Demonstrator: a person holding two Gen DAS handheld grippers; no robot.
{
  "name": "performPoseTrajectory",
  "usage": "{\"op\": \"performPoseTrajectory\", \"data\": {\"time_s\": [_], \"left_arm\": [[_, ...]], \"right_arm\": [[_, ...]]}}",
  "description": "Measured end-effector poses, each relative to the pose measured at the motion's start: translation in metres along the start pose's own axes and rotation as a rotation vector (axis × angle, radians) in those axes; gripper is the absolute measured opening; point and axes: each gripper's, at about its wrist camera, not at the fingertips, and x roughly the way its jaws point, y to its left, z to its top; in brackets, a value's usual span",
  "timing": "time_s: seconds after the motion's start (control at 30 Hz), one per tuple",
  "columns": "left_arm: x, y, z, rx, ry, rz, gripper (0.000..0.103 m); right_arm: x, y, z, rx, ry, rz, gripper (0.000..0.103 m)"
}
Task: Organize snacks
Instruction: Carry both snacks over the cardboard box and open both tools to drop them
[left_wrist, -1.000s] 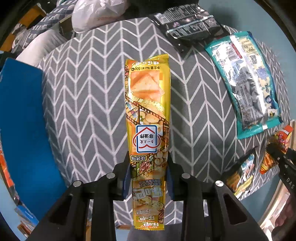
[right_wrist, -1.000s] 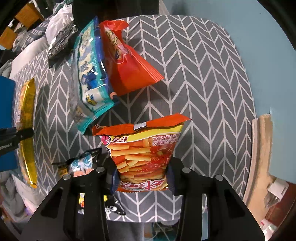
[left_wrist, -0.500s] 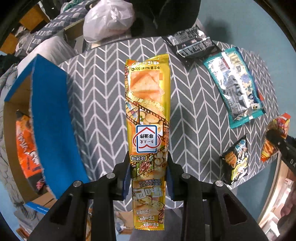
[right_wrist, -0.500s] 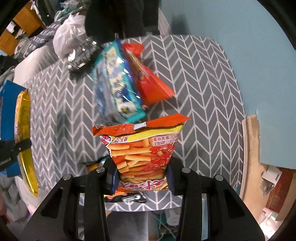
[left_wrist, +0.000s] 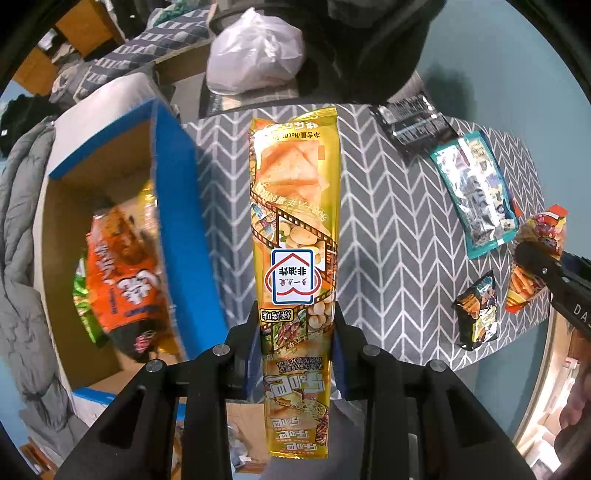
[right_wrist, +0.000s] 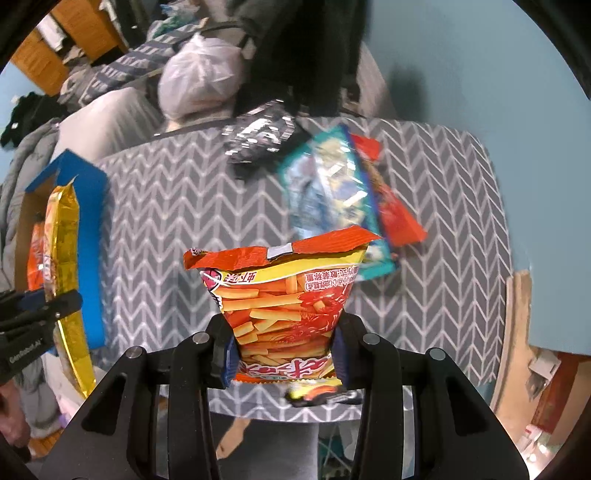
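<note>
My left gripper (left_wrist: 295, 347) is shut on a long yellow snack pack (left_wrist: 295, 229) and holds it in the air above the grey chevron table (left_wrist: 384, 236), beside the blue-walled cardboard box (left_wrist: 177, 206). The box holds an orange snack bag (left_wrist: 122, 280). My right gripper (right_wrist: 284, 354) is shut on an orange fries bag (right_wrist: 284, 299), lifted over the table's near edge. The yellow pack (right_wrist: 62, 258) and the left gripper (right_wrist: 37, 310) show at the left of the right wrist view. The right gripper (left_wrist: 546, 266) shows at the right of the left wrist view.
On the table lie a black packet (left_wrist: 413, 122), a teal packet (left_wrist: 476, 192) and a small dark snack bag (left_wrist: 480, 314). A red bag (right_wrist: 391, 206) lies beside the teal packet (right_wrist: 332, 192). A white plastic bag (left_wrist: 255, 59) and bedding sit behind the table.
Both grippers have lifted up and back with their packs. The table looks smaller and the inside of the blue box has come into view on the left.
</note>
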Motion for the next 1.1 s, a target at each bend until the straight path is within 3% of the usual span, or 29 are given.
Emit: {"op": "performPoseTrajectory", "data": {"time_s": [1.1], "left_arm": [[-0.039,0.184,-0.036,-0.307,-0.074,0.032,0.032]], "right_arm": [[-0.007,0.242,0.041,-0.354,-0.029,0.201,0.039]]}}
